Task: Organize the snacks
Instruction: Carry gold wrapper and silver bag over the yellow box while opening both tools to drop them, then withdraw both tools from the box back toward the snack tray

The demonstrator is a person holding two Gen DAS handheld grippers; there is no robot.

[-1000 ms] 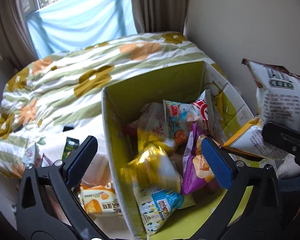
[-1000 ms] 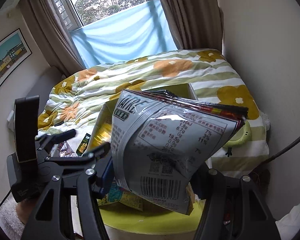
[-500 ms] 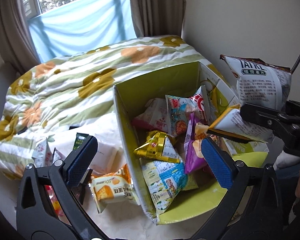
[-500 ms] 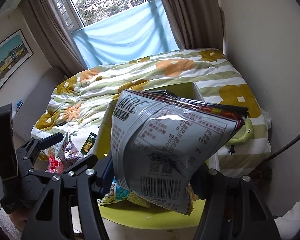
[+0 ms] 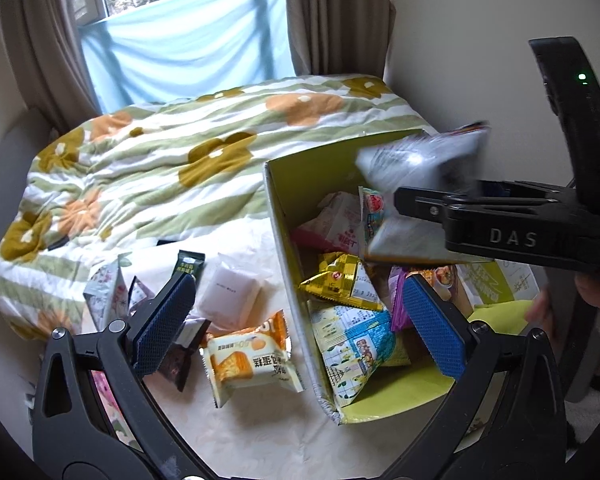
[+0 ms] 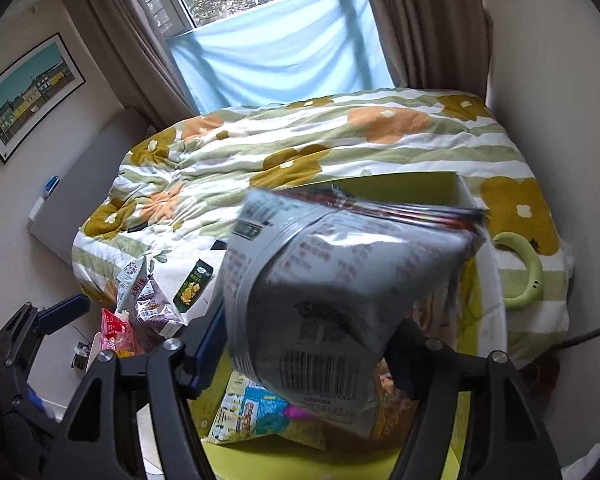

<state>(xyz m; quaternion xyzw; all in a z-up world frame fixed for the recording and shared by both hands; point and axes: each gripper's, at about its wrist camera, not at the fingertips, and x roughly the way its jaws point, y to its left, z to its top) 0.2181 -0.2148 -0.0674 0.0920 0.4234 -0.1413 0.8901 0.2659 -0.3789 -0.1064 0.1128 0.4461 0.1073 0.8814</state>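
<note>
A yellow-green cardboard box point(image 5: 284, 208) stands on the bed with several snack packets inside, among them a gold one point(image 5: 340, 280) and a blue-and-white one point(image 5: 356, 348). My right gripper point(image 6: 304, 344) hangs over the box and its jaws are opening. A silver chip bag point(image 6: 332, 280) sits between them, blurred and tilting, its lower end slipping toward the box; in the left wrist view the silver chip bag point(image 5: 420, 156) hangs above the box's far corner. My left gripper point(image 5: 300, 324) is open and empty over the box's left wall.
Loose packets lie on the white cloth left of the box: an orange cake packet point(image 5: 248, 356), a white one point(image 5: 230, 294), a dark green one point(image 5: 188, 264). A flowered quilt point(image 5: 160, 160) covers the bed. A pale green ring point(image 6: 528, 276) lies at the right, near the wall.
The right gripper has come in over the box and its jaws have widened; the silver bag has tipped and blurred. The left gripper has drawn back to the left. A gold packet settled in the box.
</note>
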